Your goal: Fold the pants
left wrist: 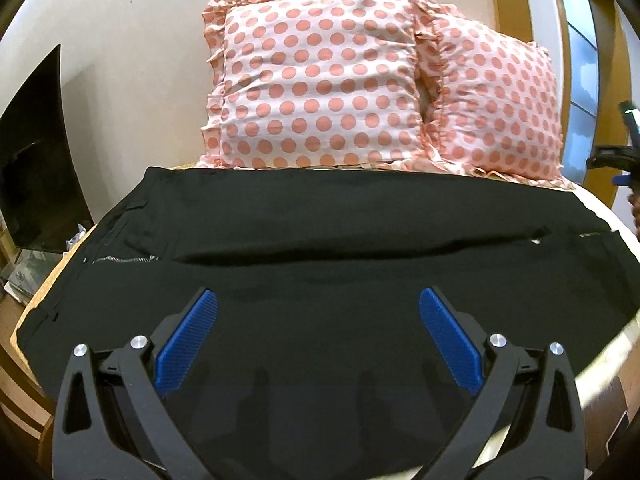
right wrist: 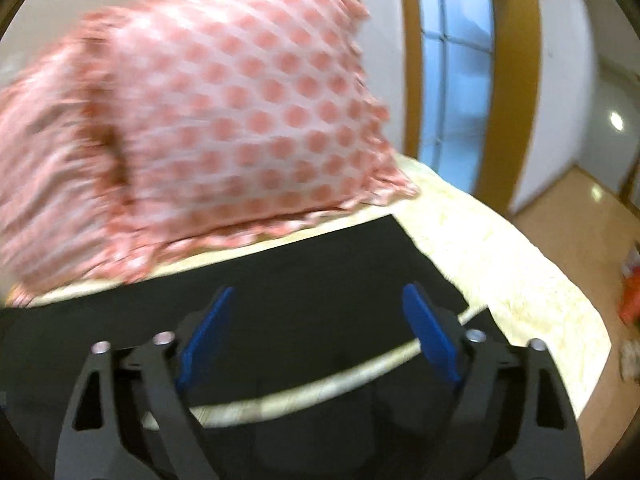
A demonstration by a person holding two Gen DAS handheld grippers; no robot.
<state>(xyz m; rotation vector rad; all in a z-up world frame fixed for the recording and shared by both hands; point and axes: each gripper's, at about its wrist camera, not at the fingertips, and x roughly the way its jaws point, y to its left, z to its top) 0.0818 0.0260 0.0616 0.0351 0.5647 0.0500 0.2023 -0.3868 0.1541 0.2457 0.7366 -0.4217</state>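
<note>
Black pants (left wrist: 320, 232) lie flat across a bed, with the zipper (left wrist: 120, 259) at the left and the legs running right. My left gripper (left wrist: 318, 312) is open and empty, just above the near part of the pants. In the right wrist view the leg ends (right wrist: 320, 280) lie side by side with a thin strip of bedding showing between them. My right gripper (right wrist: 316, 312) is open and empty above the leg ends. This view is blurred. The right gripper also shows at the far right edge of the left wrist view (left wrist: 628, 148).
Two pink polka-dot pillows (left wrist: 320, 80) (right wrist: 224, 120) stand against the wall behind the pants. A cream bedspread (right wrist: 500, 264) covers the bed, whose edge falls away at the right. A dark screen (left wrist: 36, 152) stands at the left. A window (right wrist: 456, 80) is at the back right.
</note>
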